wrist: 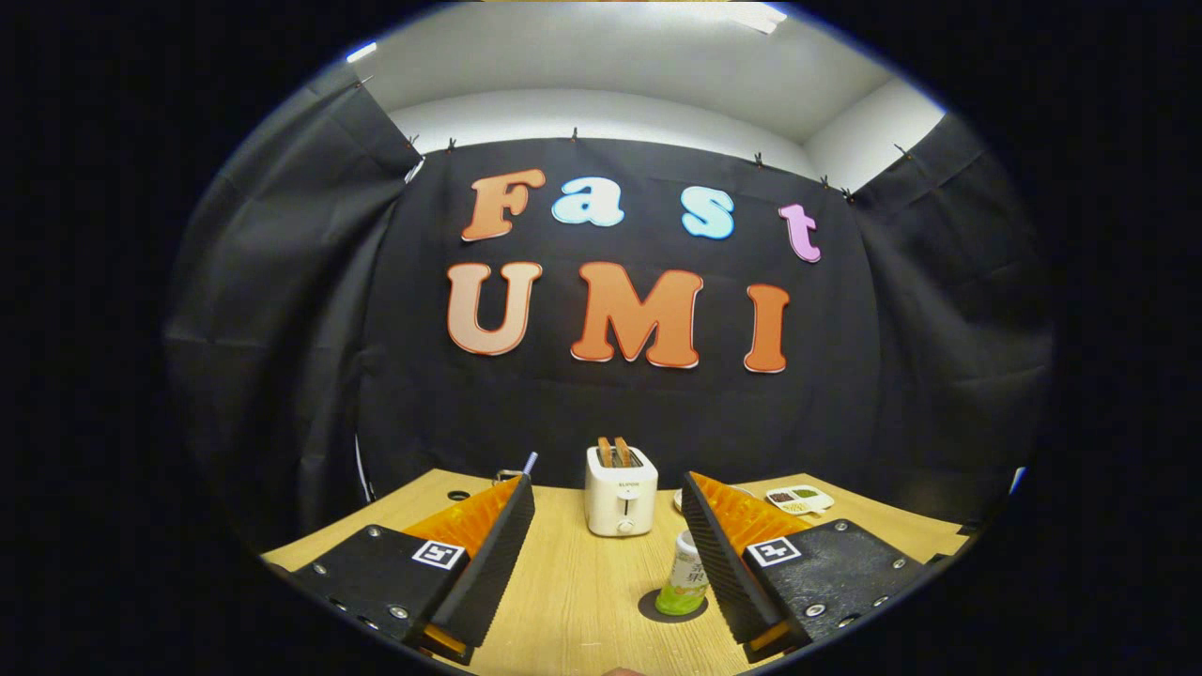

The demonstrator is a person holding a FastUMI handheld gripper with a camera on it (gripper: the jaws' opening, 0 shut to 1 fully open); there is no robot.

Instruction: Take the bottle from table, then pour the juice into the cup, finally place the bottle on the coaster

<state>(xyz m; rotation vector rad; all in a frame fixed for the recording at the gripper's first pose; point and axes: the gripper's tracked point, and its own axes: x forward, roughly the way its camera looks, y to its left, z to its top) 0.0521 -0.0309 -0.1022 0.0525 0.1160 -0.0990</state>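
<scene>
Tongs [608, 540] spread wide – bottle [685, 584] upright on coaster [652, 608], unheld

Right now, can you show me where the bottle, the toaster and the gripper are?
Bottle [685, 584], gripper view: its green lower body.
Toaster [620, 502], gripper view: its white front.
Gripper [608, 498], gripper view: midway between the open fingertips.

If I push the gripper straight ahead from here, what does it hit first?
Probably the toaster, beyond the open gripper and roughly centred in the gap. The bottle sits on the coaster by the right finger and might get brushed; depth is unclear.
</scene>
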